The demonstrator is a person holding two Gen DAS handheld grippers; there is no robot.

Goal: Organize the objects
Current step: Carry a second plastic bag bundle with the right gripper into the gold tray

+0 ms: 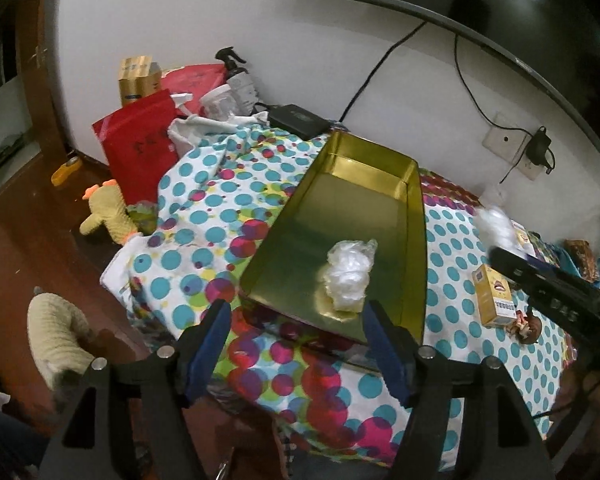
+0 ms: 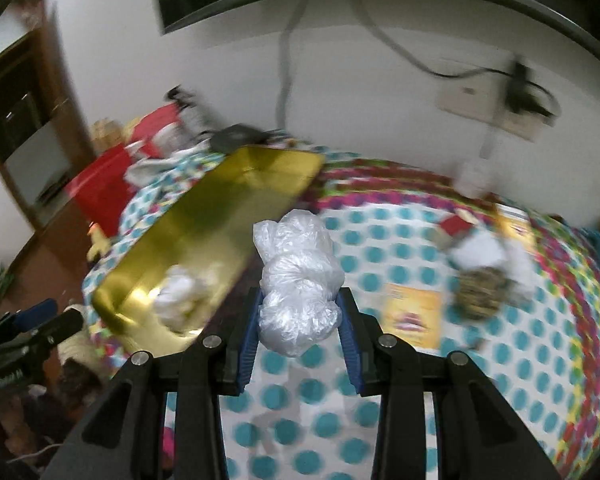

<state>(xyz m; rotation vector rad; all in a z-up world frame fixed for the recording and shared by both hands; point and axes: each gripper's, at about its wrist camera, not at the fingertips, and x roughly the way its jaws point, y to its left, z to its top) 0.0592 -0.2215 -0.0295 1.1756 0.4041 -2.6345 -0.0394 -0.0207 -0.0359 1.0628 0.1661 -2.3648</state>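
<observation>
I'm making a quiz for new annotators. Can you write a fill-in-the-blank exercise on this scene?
1. The right claw is shut on a crumpled ____ plastic bag.
2. Another crumpled bag lies inside the ____ tin tray.
3. The left claw is ____, holding nothing.
4. The tray rests on a ____ cloth.

Missing words: clear; gold; open; polka-dot

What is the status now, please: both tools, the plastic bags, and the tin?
Left tool open, empty. Right tool shut on a plastic bag, beside the tin. Another bag already in the tin. Nothing in the way.
</observation>
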